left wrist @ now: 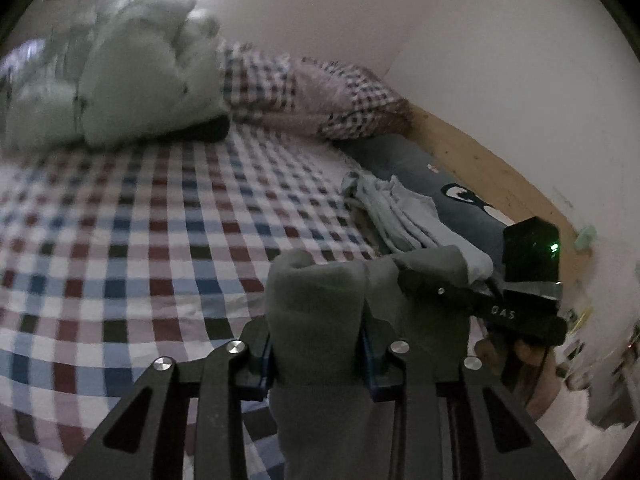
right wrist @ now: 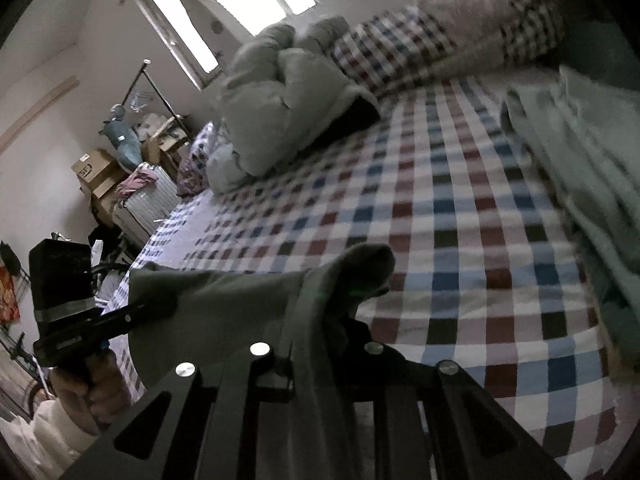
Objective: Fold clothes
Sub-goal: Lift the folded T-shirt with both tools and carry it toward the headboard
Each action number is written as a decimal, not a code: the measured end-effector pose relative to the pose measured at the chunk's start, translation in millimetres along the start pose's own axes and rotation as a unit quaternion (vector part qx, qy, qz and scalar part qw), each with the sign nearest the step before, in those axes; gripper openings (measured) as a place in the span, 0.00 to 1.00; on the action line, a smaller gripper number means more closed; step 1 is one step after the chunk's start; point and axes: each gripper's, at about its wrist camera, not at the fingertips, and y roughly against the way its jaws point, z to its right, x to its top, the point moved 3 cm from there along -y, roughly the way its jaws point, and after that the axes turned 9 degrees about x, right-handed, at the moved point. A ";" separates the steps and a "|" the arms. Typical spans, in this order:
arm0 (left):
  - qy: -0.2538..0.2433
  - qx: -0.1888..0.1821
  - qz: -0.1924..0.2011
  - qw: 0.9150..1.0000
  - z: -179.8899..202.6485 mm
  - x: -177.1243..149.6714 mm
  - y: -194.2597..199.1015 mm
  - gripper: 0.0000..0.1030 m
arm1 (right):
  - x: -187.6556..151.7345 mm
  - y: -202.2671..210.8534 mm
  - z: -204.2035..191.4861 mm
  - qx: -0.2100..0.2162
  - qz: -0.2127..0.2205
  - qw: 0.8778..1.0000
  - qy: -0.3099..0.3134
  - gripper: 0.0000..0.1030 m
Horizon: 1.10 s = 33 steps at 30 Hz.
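A: Status, L gripper (left wrist: 318, 354)?
B: Fingers pinching a bunched wad of the grey-green garment (left wrist: 316, 304), cloth bulging out above the pads.
A: R gripper (right wrist: 320, 354)?
B: Jaws nearly together, clamped on a thin edge of the same garment. Cloth spans between both grippers, held up off the checkered bedsheet (left wrist: 152, 216).
A: Other stuff?
B: Pale blue folded clothes (left wrist: 404, 216) on the bed's far side by the wall, puffy light jacket (right wrist: 288, 108) near the pillows.

Home bedroom: checked bed (right wrist: 460, 208), window (right wrist: 224, 4), suitcase (right wrist: 148, 200).
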 end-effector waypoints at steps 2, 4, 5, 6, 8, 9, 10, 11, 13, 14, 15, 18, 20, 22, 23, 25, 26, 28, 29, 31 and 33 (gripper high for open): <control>-0.023 0.008 0.022 0.999 17.6 -1.1 18.9 0.33 | -1.8 15.0 -16.2 -0.011 0.018 0.999 0.025 0.13; -0.034 0.014 0.036 0.999 32.1 -4.5 37.2 0.33 | -4.9 33.1 -34.2 -0.027 0.037 0.998 0.051 0.13; -0.039 0.018 0.043 0.998 39.1 -6.2 46.4 0.33 | -6.6 42.9 -42.8 -0.033 0.045 0.997 0.058 0.13; -0.042 0.021 0.050 0.998 45.1 -8.3 55.4 0.33 | -8.2 51.8 -50.7 -0.038 0.052 0.996 0.064 0.13; -0.048 0.027 0.058 0.997 55.9 -14.2 74.8 0.33 | -12.2 67.0 -65.3 -0.043 0.063 0.994 0.072 0.13; -0.050 0.029 0.062 0.996 61.2 -17.3 84.5 0.33 | -16.1 75.8 -75.3 -0.047 0.069 0.993 0.078 0.13; -0.050 0.029 0.064 0.996 66.0 -20.8 94.4 0.33 | -20.0 84.5 -85.3 -0.051 0.075 0.992 0.085 0.13; -0.051 0.028 0.066 0.996 70.8 -24.1 103.9 0.33 | -24.0 93.6 -95.0 -0.055 0.080 0.991 0.090 0.13; -0.057 0.027 0.073 0.995 81.3 -29.5 121.5 0.33 | -32.8 112.2 -113.0 -0.063 0.091 0.989 0.101 0.13; -0.060 0.026 0.076 0.995 86.6 -32.2 130.7 0.33 | -37.4 120.7 -121.4 -0.067 0.096 0.988 0.106 0.13; -0.062 0.026 0.079 0.995 90.9 -34.0 138.9 0.33 | -42.0 129.4 -129.8 -0.071 0.101 0.986 0.111 0.13; -0.063 0.020 0.088 0.994 104.8 -36.6 163.6 0.33 | -54.0 153.7 -155.3 -0.086 0.115 0.981 0.131 0.13; -0.066 0.015 0.091 0.994 114.7 -35.4 178.3 0.33 | -60.0 170.5 -170.7 -0.091 0.123 0.978 0.141 0.13; -0.071 0.009 0.095 0.993 125.9 -33.4 191.9 0.32 | -63.7 187.4 -184.6 -0.095 0.132 0.976 0.147 0.12; -0.073 0.004 0.099 0.992 132.6 -31.8 198.5 0.32 | -64.6 195.8 -190.1 -0.096 0.136 0.975 0.150 0.12; -0.077 -0.005 0.106 0.991 144.9 -28.5 209.4 0.32 | -64.3 213.4 -199.5 -0.098 0.148 0.972 0.154 0.12; -0.079 -0.009 0.109 0.991 150.8 -26.8 213.8 0.32 | -63.8 222.6 -203.9 -0.099 0.154 0.971 0.156 0.12; -0.085 -0.016 0.116 0.989 164.4 -22.4 221.6 0.32 | -61.9 239.5 -211.2 -0.102 0.165 0.968 0.159 0.12; -0.089 -0.019 0.119 0.989 171.3 -20.0 225.2 0.32 | -60.1 246.5 -214.0 -0.105 0.169 0.967 0.161 0.12; -0.095 -0.030 0.124 0.987 186.4 -12.4 229.6 0.32 | -57.3 265.2 -220.8 -0.113 0.180 0.963 0.167 0.12; -0.101 -0.041 0.128 0.986 201.6 -4.1 232.6 0.32 | -53.2 284.5 -224.3 -0.119 0.191 0.960 0.168 0.12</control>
